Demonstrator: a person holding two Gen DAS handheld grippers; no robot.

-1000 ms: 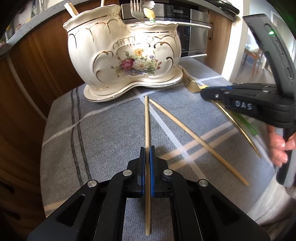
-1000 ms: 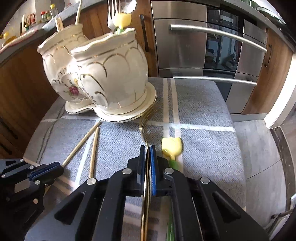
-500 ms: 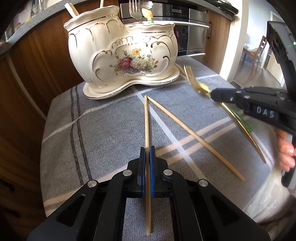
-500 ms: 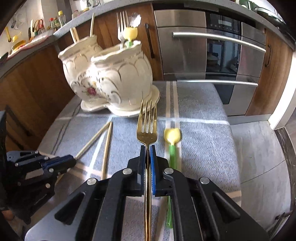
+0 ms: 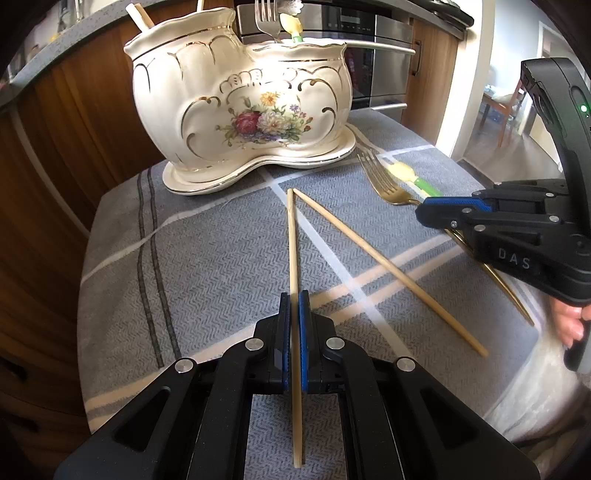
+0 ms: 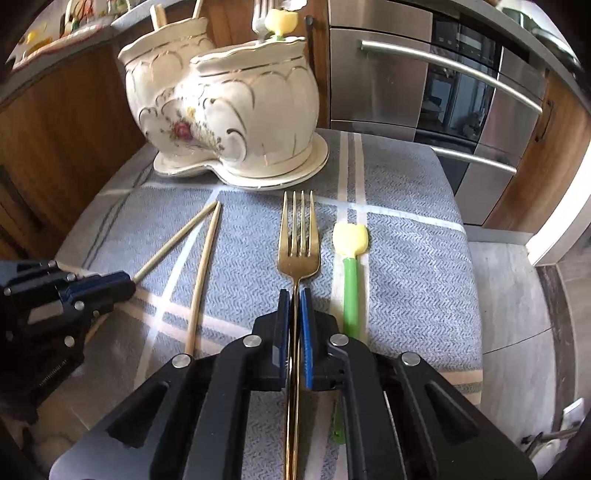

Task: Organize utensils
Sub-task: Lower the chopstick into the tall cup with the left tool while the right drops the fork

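My left gripper (image 5: 294,295) is shut on a wooden chopstick (image 5: 292,240) that points toward the cream floral ceramic holder (image 5: 240,99). A second chopstick (image 5: 369,254) lies loose on the cloth, slanting to the right. My right gripper (image 6: 294,293) is shut on the handle of a gold fork (image 6: 298,240), tines facing up and aimed at the holder (image 6: 229,107). A yellow-headed, green-handled utensil (image 6: 350,240) lies just right of the fork. In the right wrist view the left gripper (image 6: 125,284) sits at the left with its chopstick (image 6: 173,242).
The holder stands on a matching saucer (image 5: 258,166) at the back of a grey striped cloth (image 5: 184,258). A silver fork (image 5: 266,18), a yellow-headed utensil and chopsticks stand in it. Wooden cabinets are left and behind, a steel oven (image 6: 424,92) behind right. A hand (image 5: 569,325) grips the right tool.
The right gripper has raised the gold fork off the cloth by the saucer and rolled it from edge-on to tines facing up. The left gripper and its chopstick have stayed put.
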